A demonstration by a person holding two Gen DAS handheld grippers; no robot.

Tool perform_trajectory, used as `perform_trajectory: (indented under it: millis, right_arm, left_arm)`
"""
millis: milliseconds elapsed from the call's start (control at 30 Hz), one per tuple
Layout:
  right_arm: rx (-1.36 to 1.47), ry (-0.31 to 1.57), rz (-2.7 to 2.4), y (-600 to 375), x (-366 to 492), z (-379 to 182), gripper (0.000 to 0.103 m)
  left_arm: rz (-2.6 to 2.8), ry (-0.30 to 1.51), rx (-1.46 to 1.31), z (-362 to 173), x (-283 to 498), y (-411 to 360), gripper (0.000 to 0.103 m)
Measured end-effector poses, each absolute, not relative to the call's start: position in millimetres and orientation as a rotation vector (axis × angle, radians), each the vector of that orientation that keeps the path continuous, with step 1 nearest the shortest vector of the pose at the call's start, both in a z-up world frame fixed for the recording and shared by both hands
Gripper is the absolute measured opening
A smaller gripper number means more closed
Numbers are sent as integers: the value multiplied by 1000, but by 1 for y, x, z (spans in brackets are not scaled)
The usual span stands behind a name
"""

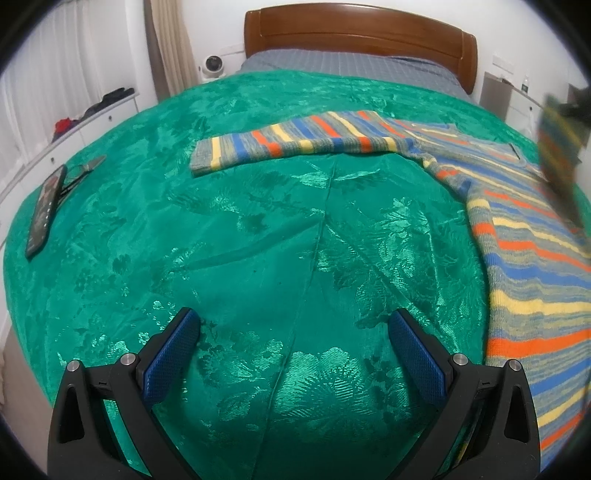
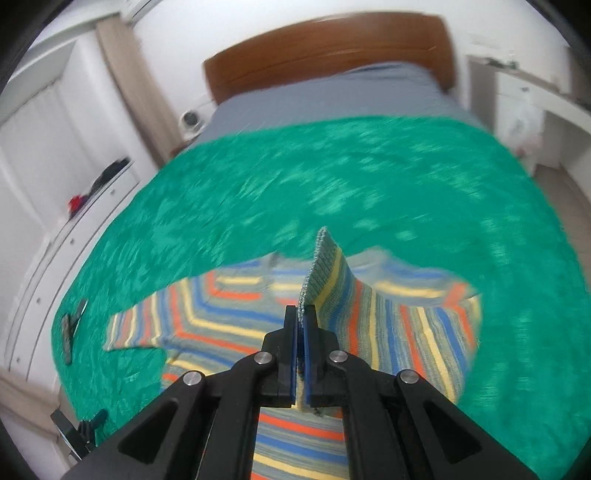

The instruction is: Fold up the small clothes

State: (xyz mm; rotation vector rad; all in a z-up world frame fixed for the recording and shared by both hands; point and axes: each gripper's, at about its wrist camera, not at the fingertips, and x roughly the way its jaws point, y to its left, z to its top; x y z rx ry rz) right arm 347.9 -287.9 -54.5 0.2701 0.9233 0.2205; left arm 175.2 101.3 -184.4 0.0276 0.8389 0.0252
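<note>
Left wrist view, item one: bed (image 1: 354,62) with a brown wooden headboard (image 1: 358,29) and grey bedding at the far end, the rest covered by a green patterned blanket (image 1: 258,240).

Item two: striped sweater (image 1: 524,236), knitted in blue, orange, yellow and grey bands. I see it lying on the blanket toward the right side of this view, one sleeve (image 1: 295,142) stretched flat out to the left across the blanket. In the right wrist view its body (image 2: 229,317) spreads under the tool, and the other sleeve's cuff (image 2: 323,269) stands raised off the blanket.

Item three: white drawer units (image 1: 74,140) along the wall left of the bed, dark and red items on top, too small for me to name.

Item four: right gripper (image 2: 301,314). My jaws here are nearly together, clamped on the cuff edge, the knit standing up between the pads. No earlier picture to compare.

Item five: left gripper (image 1: 293,332). Jaws stand wide apart over bare blanket, blue pads (image 1: 173,354) showing, nothing between them, well apart from the sweater.

Item six: phone (image 1: 46,210), dark, lying on the blanket near its left edge.

Item seven: small scissors-like tool (image 1: 86,168) just beyond the phone; I cannot tell exactly what it is.

Item eight: small white round device (image 1: 212,66) beside the headboard.
</note>
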Motion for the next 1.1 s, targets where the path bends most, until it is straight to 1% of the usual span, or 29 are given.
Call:
perform_trajectory:
  millis: [33,67,100,200,333,400,600,800,967,1100]
  right_arm:
    - [312,958,246,-282,350,-63,22]
    - [375,986,279,-276,347,-73,57]
    - [463,977,329,-277,344,-82,73]
    - [530,942,372,-271,325,-90,72]
    - [443,933,298,-291,296,-97,72]
    - [396,930,243,-309,278,-100,73]
    - [272,924,1,-384,196,-134,73]
    - [344,891,-104,-439,126,-150,73]
    - [275,862,-156,-443,108,-155,73]
    - [222,866,-181,-442,104,-172,73]
  left_arm:
    - [25,839,27,-185,175,101,103]
    - [25,839,27,-185,175,101,103]
    - [25,839,26,-185,175,101,103]
    - [26,839,26,-185,175,101,103]
    - [33,840,33,-187,174,100,103]
    - [36,839,35,-187,174,99,103]
    - [45,831,42,-189,172,97,103]
    - [56,821,52,-190,171,95,103]
    - [62,812,55,-191,169,94,103]
    - [65,807,56,-191,168,94,103]
